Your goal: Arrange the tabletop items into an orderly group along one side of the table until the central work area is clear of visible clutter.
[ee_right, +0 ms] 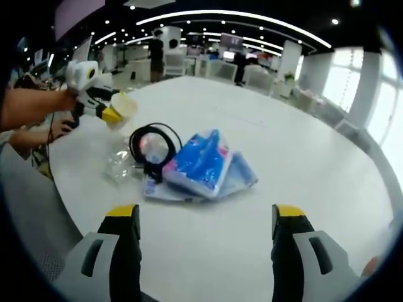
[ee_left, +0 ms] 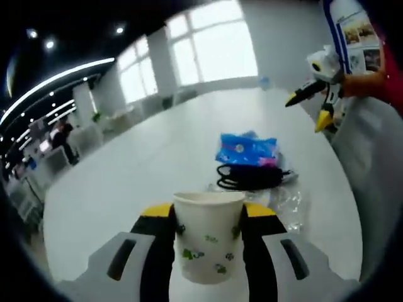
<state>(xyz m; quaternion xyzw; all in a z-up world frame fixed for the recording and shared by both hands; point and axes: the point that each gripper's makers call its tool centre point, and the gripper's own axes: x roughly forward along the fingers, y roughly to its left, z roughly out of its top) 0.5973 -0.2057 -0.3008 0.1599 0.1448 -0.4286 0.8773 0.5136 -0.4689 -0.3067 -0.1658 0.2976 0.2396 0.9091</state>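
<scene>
Paper cup (ee_left: pixel 208 236), white with small green prints, sits upright between the left gripper (ee_left: pixel 208 242) jaws at the bottom centre of the left gripper view, and the yellow-tipped jaws press against its two sides, clamped on it. Just beyond the cup, toward the centre of that frame, lies a coil of black cable (ee_left: pixel 250 176), with a blue plastic packet (ee_left: pixel 247 150) touching its far side and a crumpled clear wrapper (ee_left: pixel 288 204) to its right, all on the white table (ee_left: pixel 126 182). At the upper right of that frame the right gripper (ee_left: pixel 308 106) appears in a person's hand. In the right gripper view the right gripper (ee_right: pixel 206 217) has its jaws spread wide apart at the bottom of the frame, with only bare tabletop between them. Above them, left of centre, lie the blue packet (ee_right: pixel 201 160), the black cable (ee_right: pixel 151 148) and the clear wrapper (ee_right: pixel 118 165) together. At the upper left, the left gripper (ee_right: pixel 113 113) holds the cup (ee_right: pixel 124 104) tilted.
</scene>
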